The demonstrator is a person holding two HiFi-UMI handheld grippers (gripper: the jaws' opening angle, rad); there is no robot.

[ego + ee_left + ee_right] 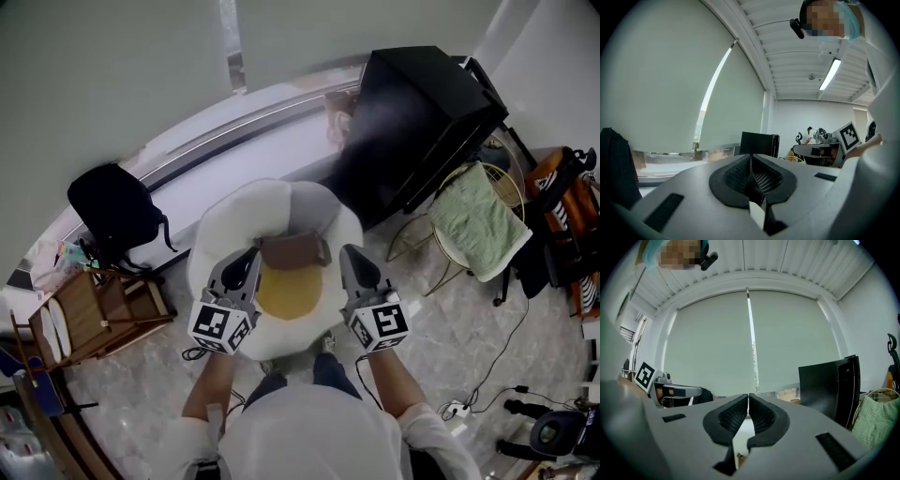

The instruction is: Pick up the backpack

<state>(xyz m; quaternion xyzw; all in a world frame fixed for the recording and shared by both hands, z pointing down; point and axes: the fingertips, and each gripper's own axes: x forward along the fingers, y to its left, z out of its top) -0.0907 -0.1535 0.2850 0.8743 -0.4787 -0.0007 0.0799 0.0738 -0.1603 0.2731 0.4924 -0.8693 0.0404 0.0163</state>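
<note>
The black backpack stands upright on the low window ledge at the left of the head view. It also shows as a dark shape at the left edge of the left gripper view. My left gripper and right gripper are held side by side in front of me, level, over a white egg-shaped cushion. Both are well right of the backpack and apart from it. The left gripper has its jaws pressed together with nothing in them. The right gripper is likewise shut and empty.
A brown pouch lies on the cushion's yellow middle. A black cabinet stands behind it to the right. A wire chair with a green towel is at the right. A wooden rack sits below the backpack. Cables run over the floor.
</note>
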